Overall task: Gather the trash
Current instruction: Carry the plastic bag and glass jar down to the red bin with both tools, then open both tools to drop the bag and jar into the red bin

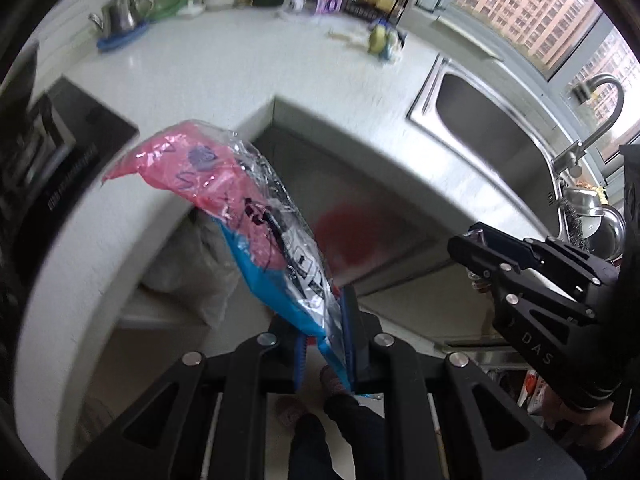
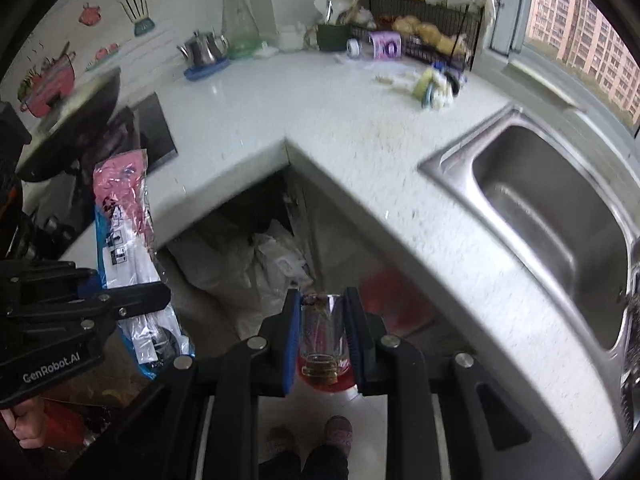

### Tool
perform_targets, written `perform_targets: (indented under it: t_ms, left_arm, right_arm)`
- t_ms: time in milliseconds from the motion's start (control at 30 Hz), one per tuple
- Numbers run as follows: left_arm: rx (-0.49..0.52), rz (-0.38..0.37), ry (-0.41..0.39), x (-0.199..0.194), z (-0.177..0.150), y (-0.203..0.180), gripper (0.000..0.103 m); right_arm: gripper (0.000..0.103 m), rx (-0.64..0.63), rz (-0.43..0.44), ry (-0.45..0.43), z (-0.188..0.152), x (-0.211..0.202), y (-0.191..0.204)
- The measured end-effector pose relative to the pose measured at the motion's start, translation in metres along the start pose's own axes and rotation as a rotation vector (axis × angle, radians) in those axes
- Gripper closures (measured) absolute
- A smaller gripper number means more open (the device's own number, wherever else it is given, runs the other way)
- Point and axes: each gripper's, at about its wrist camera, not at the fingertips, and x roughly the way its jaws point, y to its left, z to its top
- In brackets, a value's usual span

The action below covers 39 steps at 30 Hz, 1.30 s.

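Both tools pinch trash: left tool a crinkled wrapper, right tool a clear bottle, contents blurred.

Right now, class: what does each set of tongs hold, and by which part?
Left tongs: a pink, blue and clear plastic wrapper, pinched at its lower end. Right tongs: a small clear glass container, gripped by its sides.

**Corner kitchen by a window**

A white speckled countertop wraps an inner corner. A steel sink with a curved faucet sits under the window, where pink apartment blocks show in daylight. White wall tiles carry cookware stickers (red pots, mostly). A black cooktop lies left; the floor is pale.
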Motion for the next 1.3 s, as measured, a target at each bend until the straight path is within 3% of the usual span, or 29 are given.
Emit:
perform_targets:
  t_ms: [167, 433, 733, 1033, 1300]
  left_arm:
    - [-0.042, 0.032, 0.047, 0.051, -0.014, 0.013, 0.089]
    - [-0.073, 0.034, 0.107, 0.148, -0.037, 0.023, 0.089]
    - [-0.108, -0.008, 0.168, 0.292, -0.080, 0.040, 0.089]
    - [-0.076, -0.052, 0.219, 0.443, -0.114, 0.053, 0.089]
    - [-0.024, -0.012, 0.250, 0.519, -0.130, 0.058, 0.089]
  right_arm:
    - [0.083, 0.018, 0.045, 0.051, -0.024, 0.043, -0.004]
    - [0.083, -0.023, 0.047, 0.131, -0.061, 0.137, -0.014]
    - [0.083, 0.003, 0.055, 0.186, -0.128, 0.271, -0.042]
    - [0.083, 0.035, 0.074, 0.208, -0.183, 0.393, -0.069]
    - [0.083, 0.032, 0.062, 0.239, -0.210, 0.460, -0.081]
